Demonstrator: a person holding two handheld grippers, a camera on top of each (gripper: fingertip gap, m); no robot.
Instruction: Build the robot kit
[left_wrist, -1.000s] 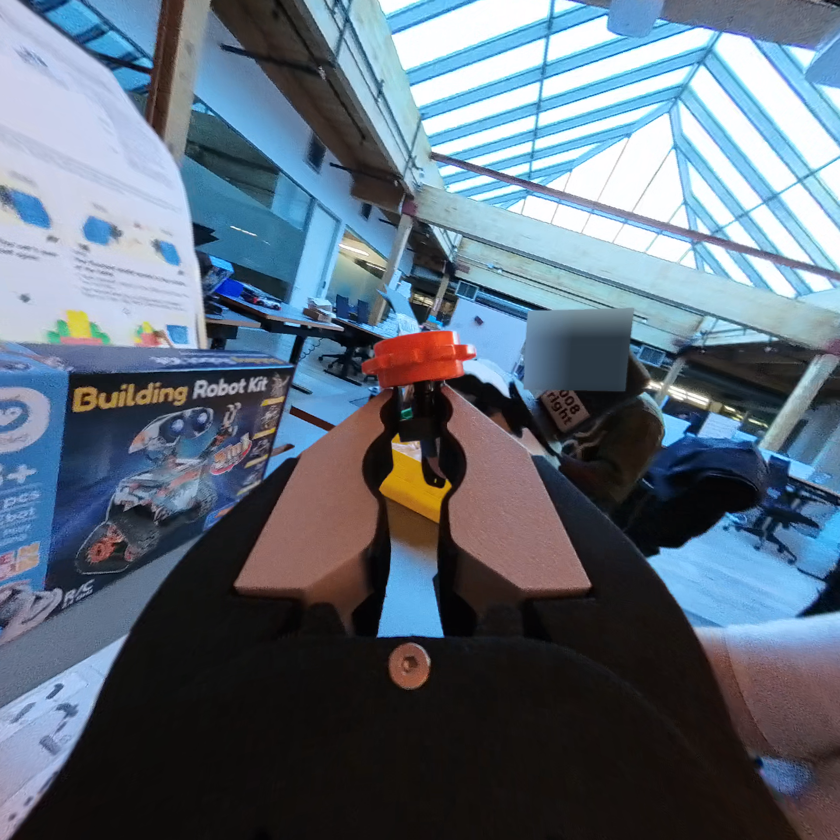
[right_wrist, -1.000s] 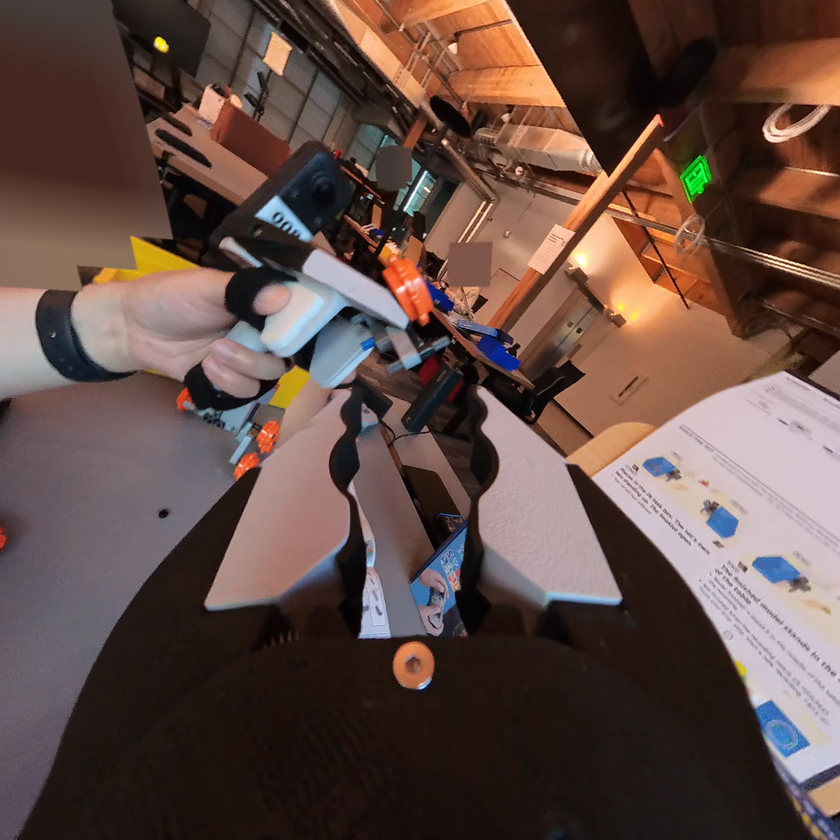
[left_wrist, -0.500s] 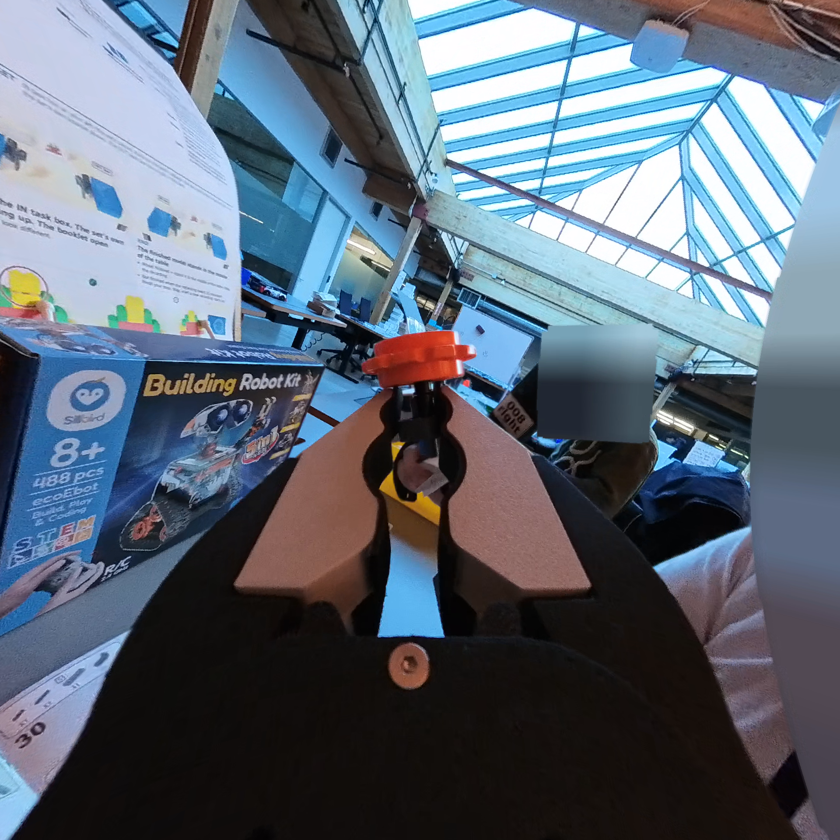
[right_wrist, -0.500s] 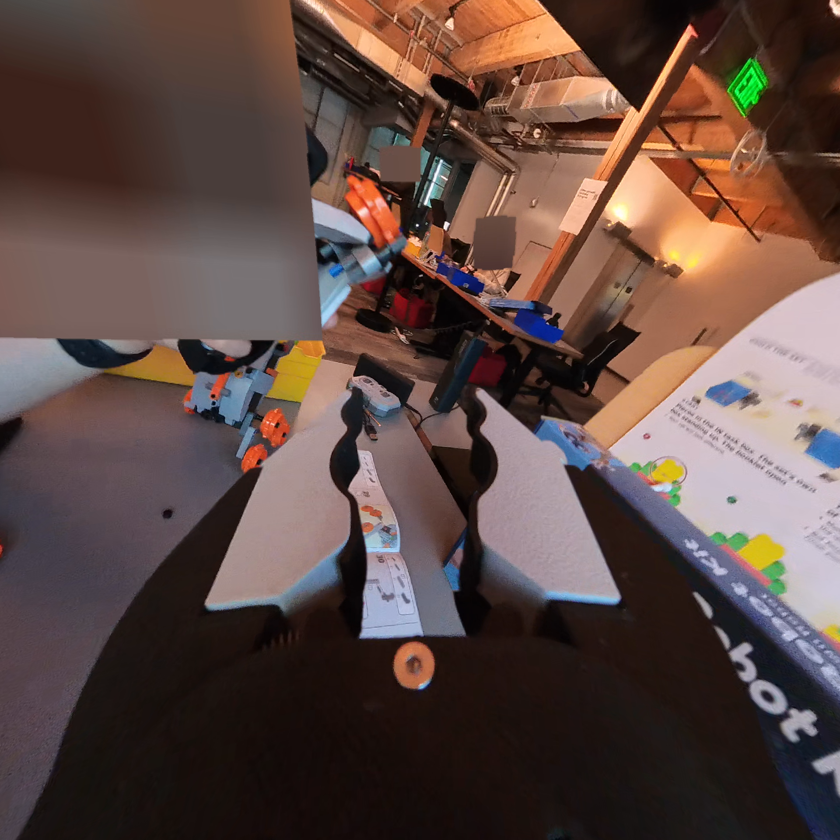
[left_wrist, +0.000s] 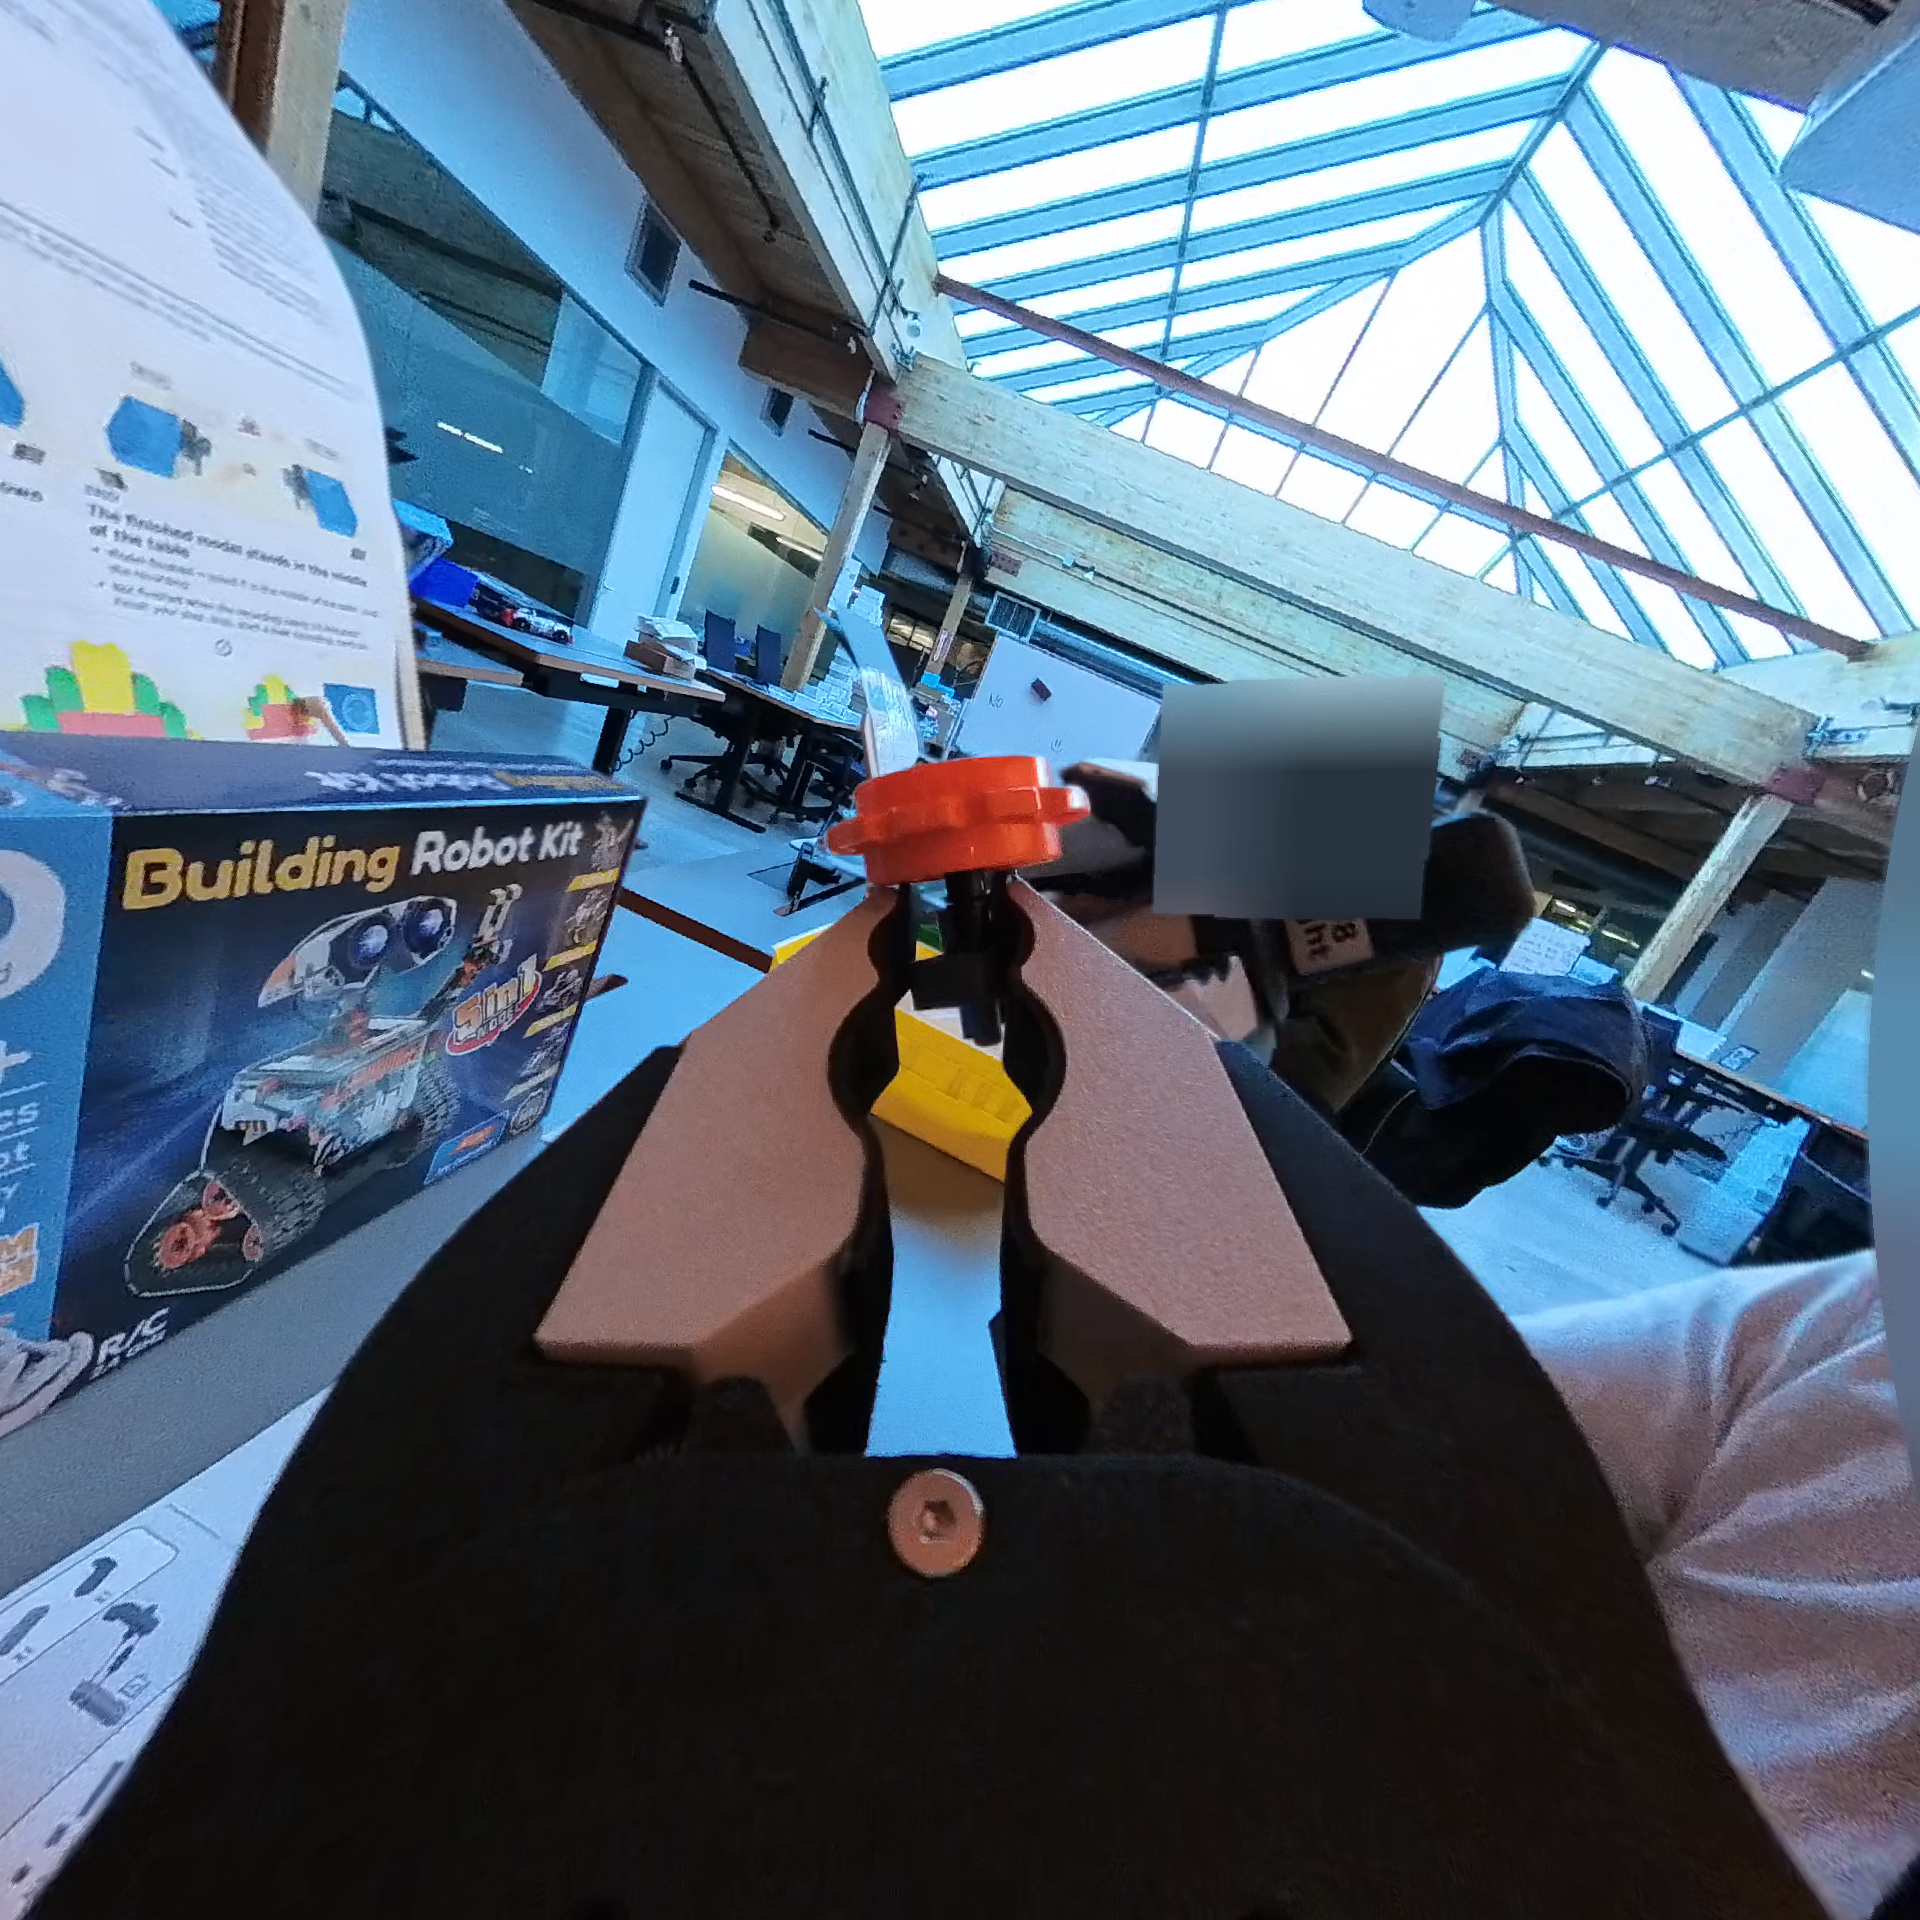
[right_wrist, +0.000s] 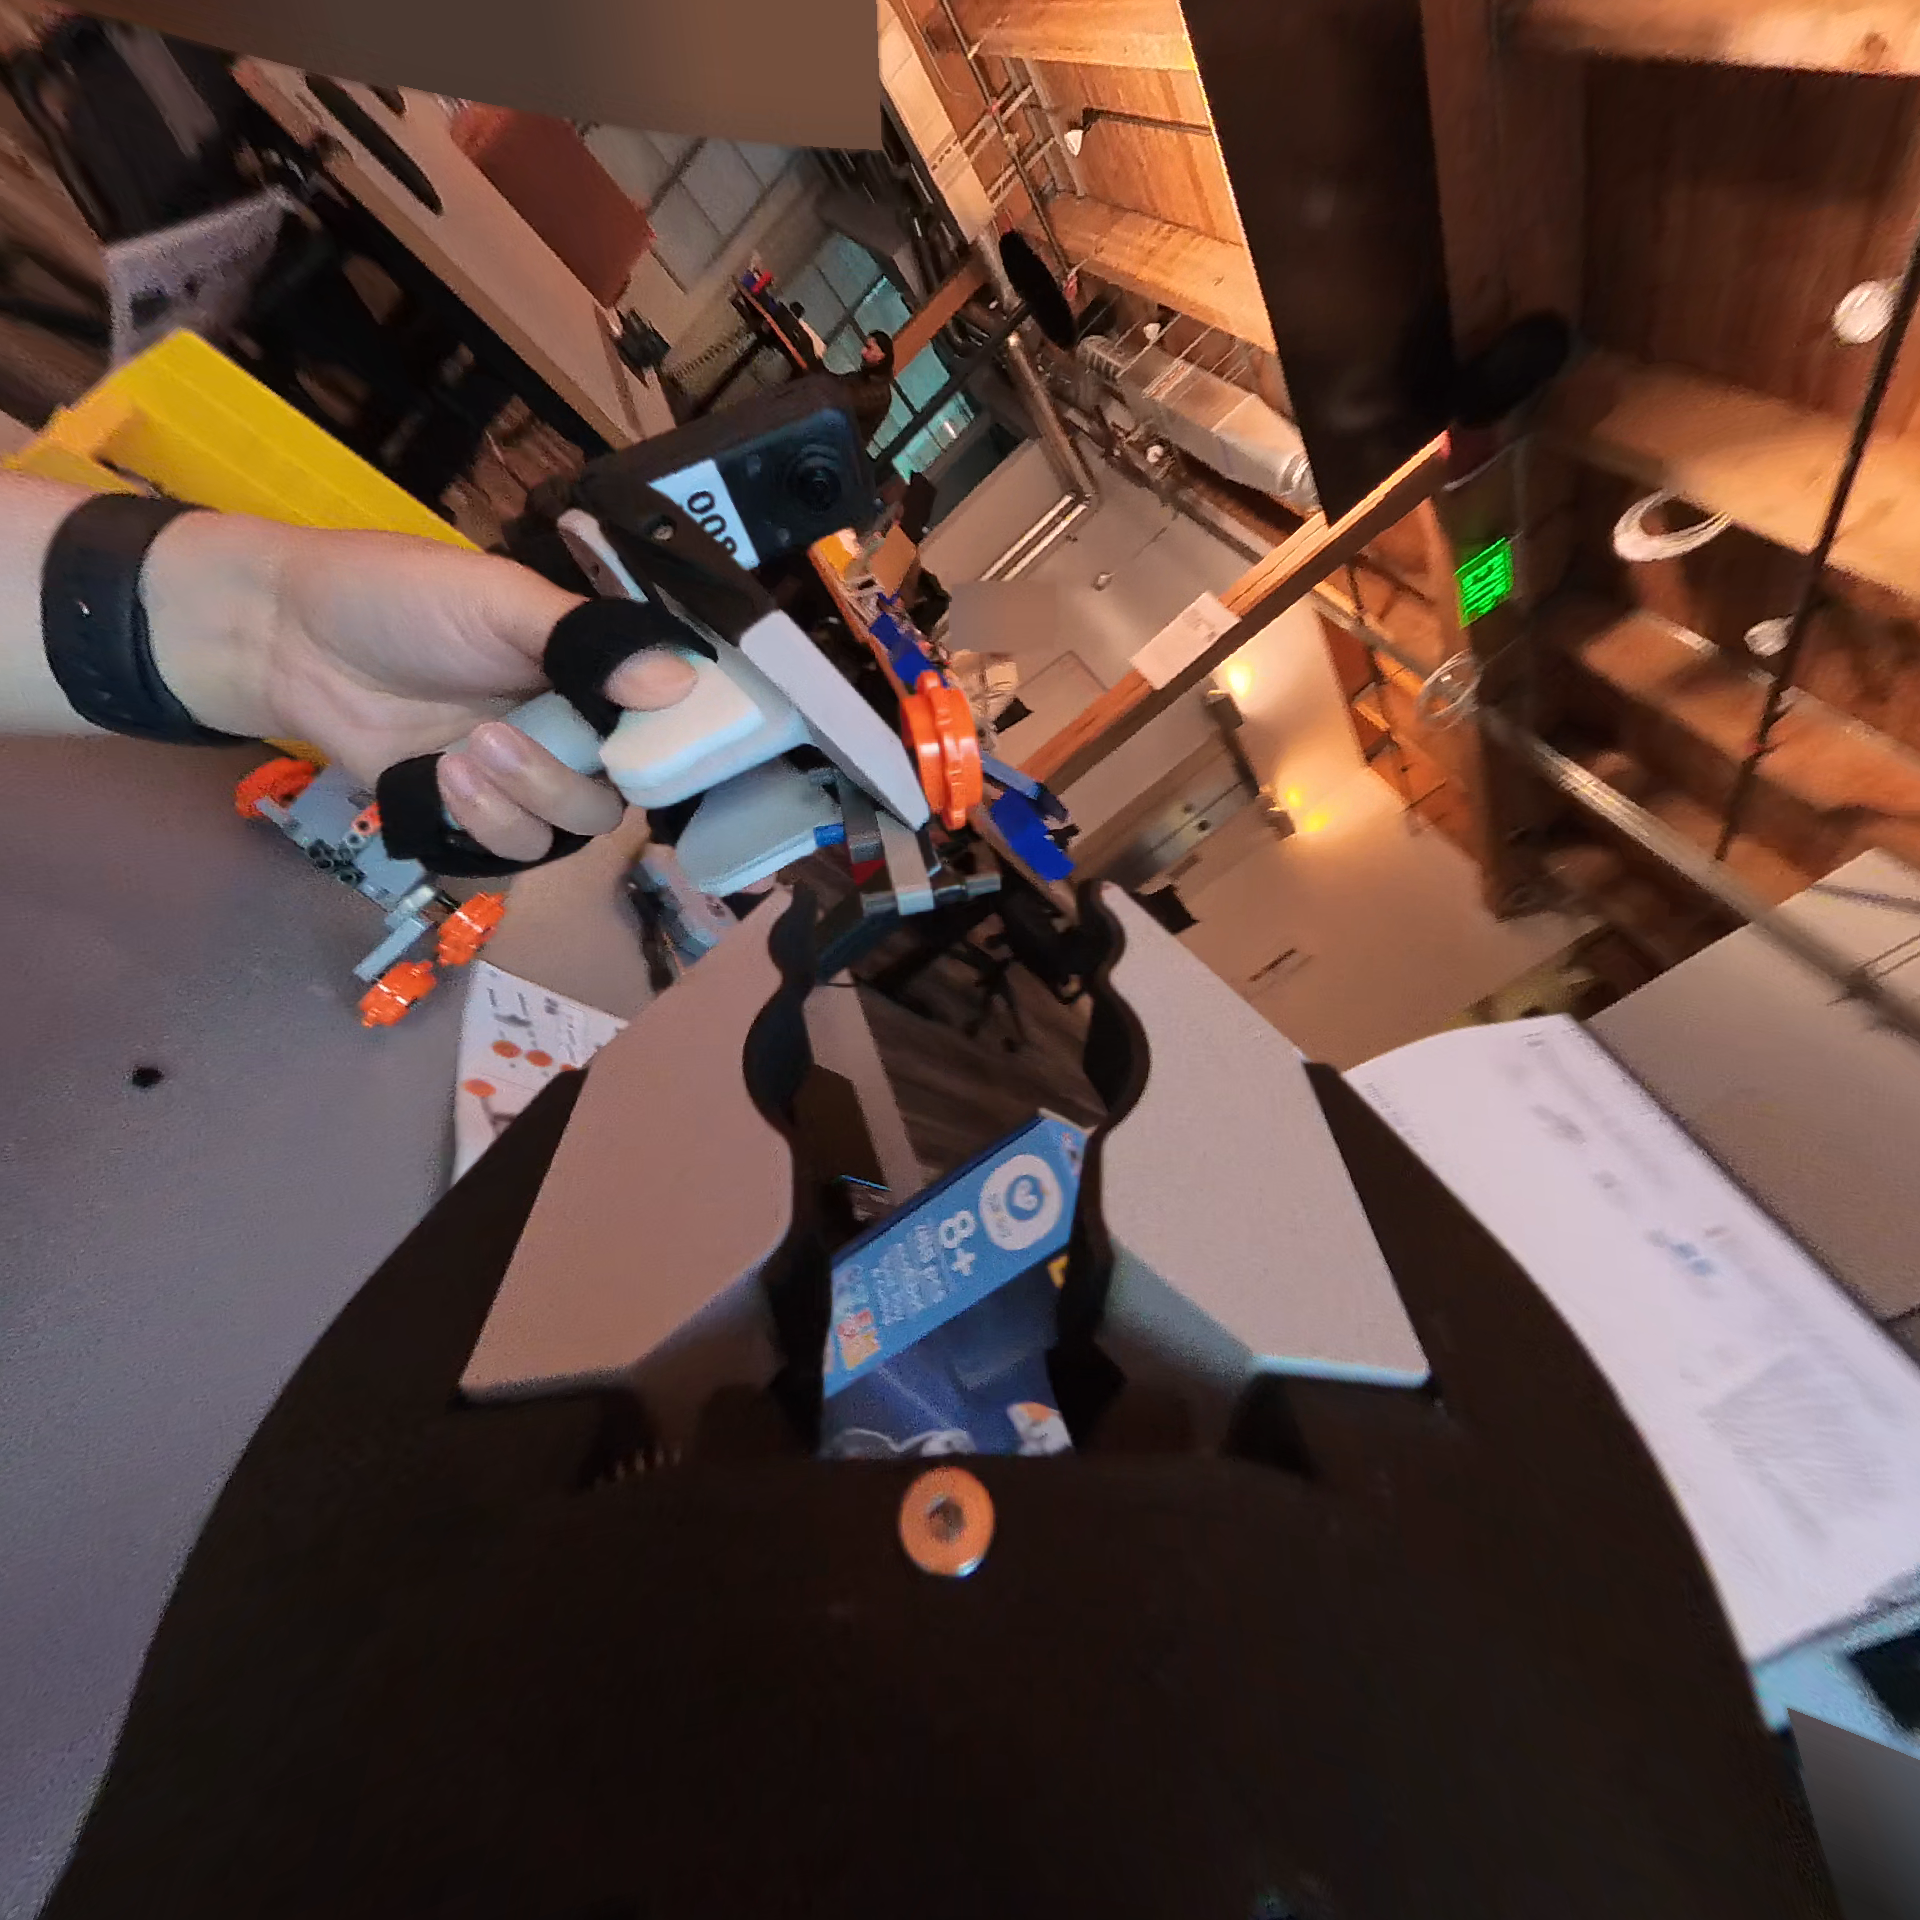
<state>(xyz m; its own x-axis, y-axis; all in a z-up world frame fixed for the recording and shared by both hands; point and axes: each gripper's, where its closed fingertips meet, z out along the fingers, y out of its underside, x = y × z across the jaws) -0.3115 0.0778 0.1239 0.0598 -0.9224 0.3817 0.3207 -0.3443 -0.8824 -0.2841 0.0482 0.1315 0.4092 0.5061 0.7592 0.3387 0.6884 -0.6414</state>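
We find the left gripper (left_wrist: 951, 935) clamped on a black peg under an orange wheel (left_wrist: 956, 816), raised upright; the right gripper (right_wrist: 945, 935) stands open, empty, just beside it.

- Box (left_wrist: 312, 1018) on the table: large yellow and white lettering on its dark front, with small badges beside the picture of a tracked robot. Its light-blue end carries a round logo, a number and smaller print (the right wrist view shows this end too (right_wrist: 956, 1247)).
- Sheet (left_wrist: 177, 416) standing behind the box: lines of small black print between coloured pictures, partly blurred.
- Booklet (left_wrist: 83, 1621) lying on the table: small numbers beside part drawings.
- Tag (left_wrist: 1325, 940) on the far dark device: white, with dark characters, partly hidden.
- Camera label (right_wrist: 717, 514): white, with black digits, cut off.
- Sign (right_wrist: 1484, 582) up under the beams: green and lit.
- Notice (right_wrist: 1184, 634) on a post: too small to read.
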